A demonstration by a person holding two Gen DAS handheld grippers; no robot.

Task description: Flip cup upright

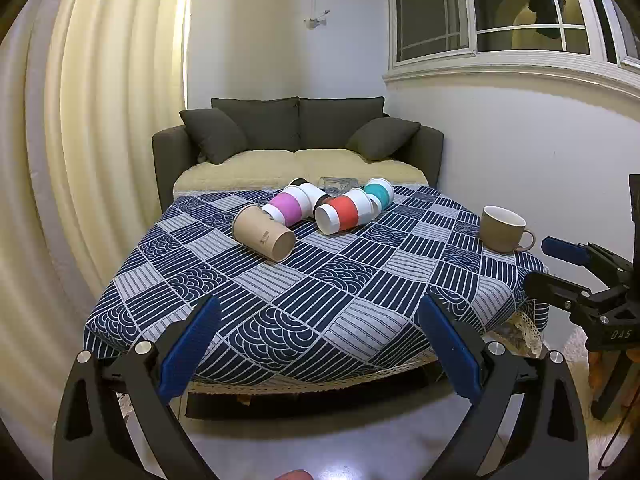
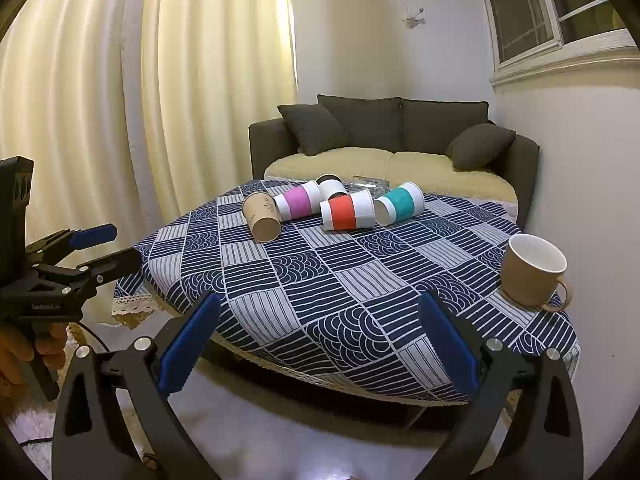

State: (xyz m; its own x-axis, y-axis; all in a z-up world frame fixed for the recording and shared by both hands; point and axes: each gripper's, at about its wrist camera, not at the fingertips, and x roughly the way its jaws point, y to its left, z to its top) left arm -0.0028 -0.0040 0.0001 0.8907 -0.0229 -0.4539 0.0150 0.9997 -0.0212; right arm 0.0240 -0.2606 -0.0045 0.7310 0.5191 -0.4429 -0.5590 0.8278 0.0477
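Several paper cups lie on their sides at the far half of the table: a plain brown cup point(image 1: 263, 238) point(image 2: 262, 217), a purple-sleeved cup point(image 1: 285, 209) point(image 2: 297, 201), a red-sleeved cup point(image 1: 344, 213) point(image 2: 347, 211), a teal-sleeved cup point(image 1: 379, 194) point(image 2: 400, 204) and a black-and-white cup point(image 1: 310, 192) point(image 2: 331, 186) behind them. My left gripper point(image 1: 318, 312) is open and empty at the table's near edge. My right gripper point(image 2: 318, 312) is open and empty at the near edge, further right.
A tan mug point(image 1: 505, 229) point(image 2: 534, 270) stands upright at the table's right edge. A clear glass item point(image 1: 338, 182) lies at the far edge. The table has a blue patterned cloth point(image 1: 320, 288). A dark sofa point(image 1: 298, 136) stands behind; a curtain hangs left, a wall right.
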